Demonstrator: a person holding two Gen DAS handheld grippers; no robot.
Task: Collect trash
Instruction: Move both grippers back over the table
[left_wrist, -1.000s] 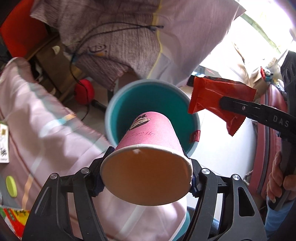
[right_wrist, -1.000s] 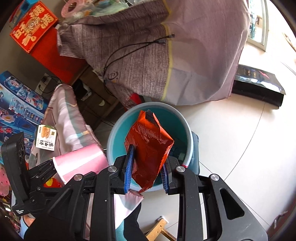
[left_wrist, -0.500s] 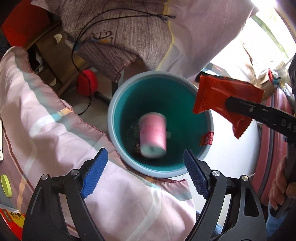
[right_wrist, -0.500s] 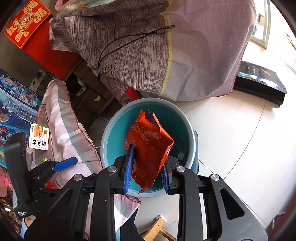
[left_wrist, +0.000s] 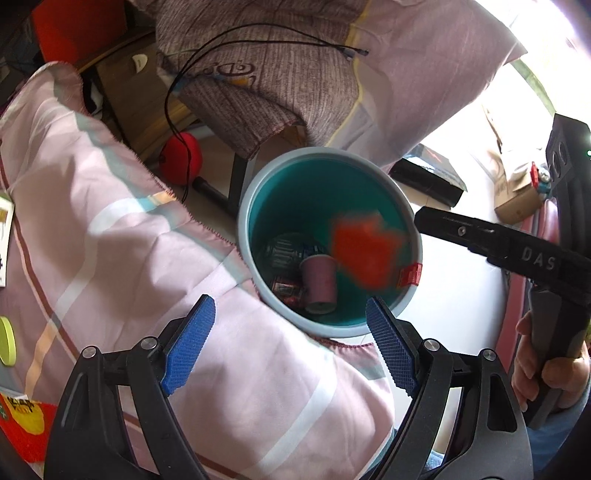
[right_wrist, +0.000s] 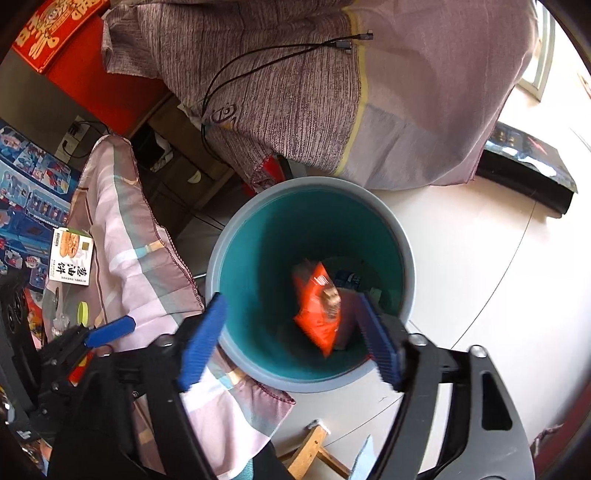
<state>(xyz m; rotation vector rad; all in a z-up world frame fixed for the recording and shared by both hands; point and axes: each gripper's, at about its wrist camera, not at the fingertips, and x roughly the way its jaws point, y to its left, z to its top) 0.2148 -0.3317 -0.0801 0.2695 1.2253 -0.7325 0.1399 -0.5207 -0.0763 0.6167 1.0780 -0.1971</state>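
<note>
Both grippers' fingers spread wide

The round teal bin stands upright. A pink cup lies on its side at the bottom. A blurry orange wrapper is at the cup's 2 o'clock.

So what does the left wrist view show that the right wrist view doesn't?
Left wrist only: the pink paper cup lying in the bin, a red ball on the floor, and the hand holding the right gripper. Right wrist only: a biscuit box on the striped cloth and a wooden stool leg. Both: the teal bin and the blurred orange wrapper inside it.
</note>
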